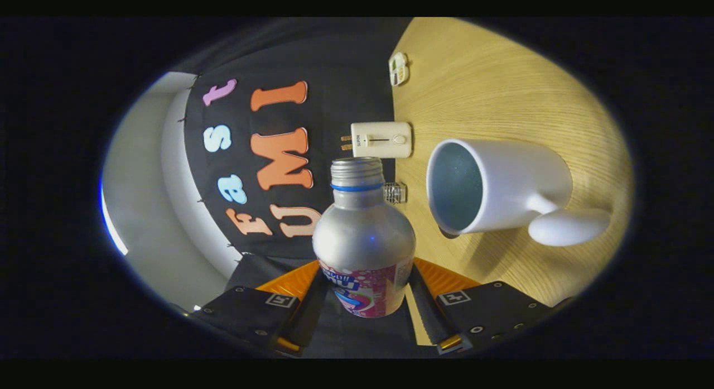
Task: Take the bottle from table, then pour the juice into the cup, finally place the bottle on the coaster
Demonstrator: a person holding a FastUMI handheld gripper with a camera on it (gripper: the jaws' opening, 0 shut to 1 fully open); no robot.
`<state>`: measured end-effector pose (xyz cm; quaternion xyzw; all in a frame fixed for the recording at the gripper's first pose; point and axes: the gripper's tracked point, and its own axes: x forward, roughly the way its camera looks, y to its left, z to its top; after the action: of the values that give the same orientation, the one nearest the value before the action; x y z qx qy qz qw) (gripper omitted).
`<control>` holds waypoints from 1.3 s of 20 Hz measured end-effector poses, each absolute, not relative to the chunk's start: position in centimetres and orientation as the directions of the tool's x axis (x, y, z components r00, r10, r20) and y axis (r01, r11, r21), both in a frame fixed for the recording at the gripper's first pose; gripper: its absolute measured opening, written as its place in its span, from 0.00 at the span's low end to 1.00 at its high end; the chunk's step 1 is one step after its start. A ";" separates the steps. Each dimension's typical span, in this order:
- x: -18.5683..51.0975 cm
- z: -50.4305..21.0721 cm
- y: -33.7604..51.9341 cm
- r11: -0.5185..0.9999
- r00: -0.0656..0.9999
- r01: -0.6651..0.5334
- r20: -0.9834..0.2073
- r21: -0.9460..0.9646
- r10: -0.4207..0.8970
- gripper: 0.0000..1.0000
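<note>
My gripper (363,291) is shut on a silver aluminium bottle (363,233), both fingers pressing its labelled lower body. The bottle has a blue ring under its open threaded neck (357,172) and no cap. The whole view is rolled sideways, so the bottle lies tipped with its mouth pointing ahead of the fingers. A white mug (496,188) stands on the wooden table (502,87) just beyond and beside the bottle's neck, its open mouth facing the bottle and its handle (569,226) turned towards me. I see no liquid leaving the neck.
A cream-coloured box with a slider (382,139) sits at the table's far edge beyond the bottle. A small clear faceted object (394,192) lies near the neck. Another small white item (398,68) rests farther along the edge. Bare wood stretches past the mug.
</note>
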<state>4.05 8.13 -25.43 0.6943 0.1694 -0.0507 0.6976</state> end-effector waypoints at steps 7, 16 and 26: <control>4.1 -25.0 7.5 0.399 0.922 0.290 -0.366 0.870 0.127 0.77; 5.0 -22.2 4.7 0.766 0.929 0.181 -0.363 0.617 0.073 0.77; 9.1 -20.3 4.3 0.918 0.940 0.108 -0.339 0.383 0.030 0.77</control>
<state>9.09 4.33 -20.25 0.2020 0.1717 -0.0203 0.9640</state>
